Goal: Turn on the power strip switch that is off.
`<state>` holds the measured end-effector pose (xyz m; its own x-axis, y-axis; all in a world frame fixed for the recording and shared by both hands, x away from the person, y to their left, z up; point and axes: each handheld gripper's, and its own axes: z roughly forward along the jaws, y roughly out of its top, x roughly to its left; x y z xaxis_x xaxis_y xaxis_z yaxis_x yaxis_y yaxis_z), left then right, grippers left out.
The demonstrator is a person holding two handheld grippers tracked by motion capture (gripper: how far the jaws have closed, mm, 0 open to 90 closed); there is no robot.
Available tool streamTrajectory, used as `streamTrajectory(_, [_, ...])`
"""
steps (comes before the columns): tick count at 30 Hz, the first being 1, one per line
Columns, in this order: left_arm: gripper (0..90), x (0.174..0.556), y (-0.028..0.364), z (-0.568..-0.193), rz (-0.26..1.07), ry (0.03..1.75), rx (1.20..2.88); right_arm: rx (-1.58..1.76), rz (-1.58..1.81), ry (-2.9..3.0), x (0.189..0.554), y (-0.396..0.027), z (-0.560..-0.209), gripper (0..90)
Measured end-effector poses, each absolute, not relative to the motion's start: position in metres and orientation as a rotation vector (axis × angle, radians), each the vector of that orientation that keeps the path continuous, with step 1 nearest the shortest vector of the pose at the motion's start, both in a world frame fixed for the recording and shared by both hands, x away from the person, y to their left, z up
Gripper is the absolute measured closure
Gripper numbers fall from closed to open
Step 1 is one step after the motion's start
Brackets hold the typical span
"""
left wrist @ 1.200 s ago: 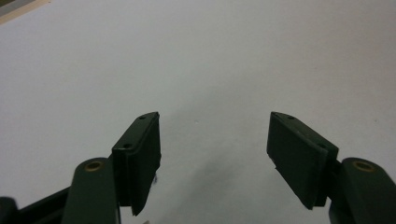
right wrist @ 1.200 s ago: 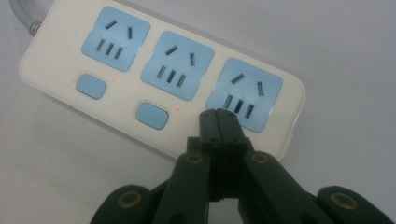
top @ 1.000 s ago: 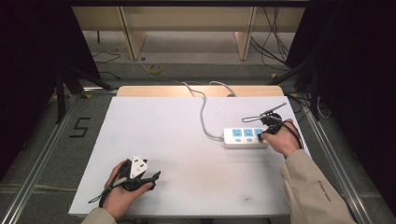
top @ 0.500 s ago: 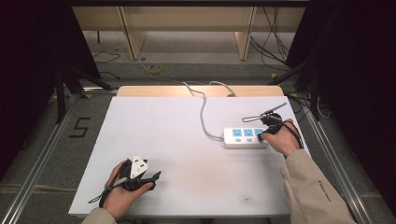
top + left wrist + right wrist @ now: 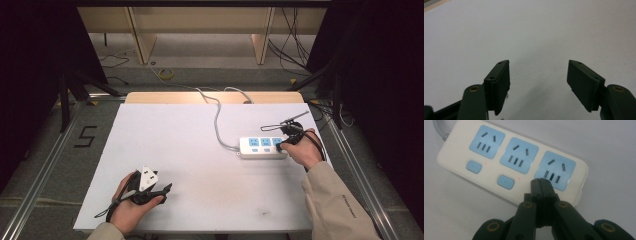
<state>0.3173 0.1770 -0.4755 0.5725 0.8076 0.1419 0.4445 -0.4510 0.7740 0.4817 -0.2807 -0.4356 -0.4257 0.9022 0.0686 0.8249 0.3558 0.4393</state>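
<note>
A white power strip (image 5: 262, 148) with three blue sockets lies at the right of the white table, its grey cord (image 5: 218, 121) running to the far edge. In the right gripper view the power strip (image 5: 509, 165) has small blue switches under the sockets. My right gripper (image 5: 540, 182) is shut with nothing between its pads, and its tip rests on the strip just below the rightmost socket, where a switch is hidden. From above, my right gripper (image 5: 281, 145) sits at the strip's right end. My left gripper (image 5: 537, 82) is open over bare table; in the high view my left gripper (image 5: 162, 191) lies near the front left.
The white table top (image 5: 190, 150) has free room across its middle and left. A wooden edge (image 5: 165, 97) shows at the far side. Dark curtains and metal rails flank the table, and loose cables lie on the floor beyond.
</note>
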Motion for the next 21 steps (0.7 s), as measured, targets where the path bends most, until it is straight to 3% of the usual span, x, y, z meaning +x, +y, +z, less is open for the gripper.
streamTrajectory(21, [34.8, 0.3171, 0.1773, -0.4751, 0.662, 0.995, 2.101, 1.521, 0.662, 2.422, 0.4773, -0.2801, -0.4325, 90.0])
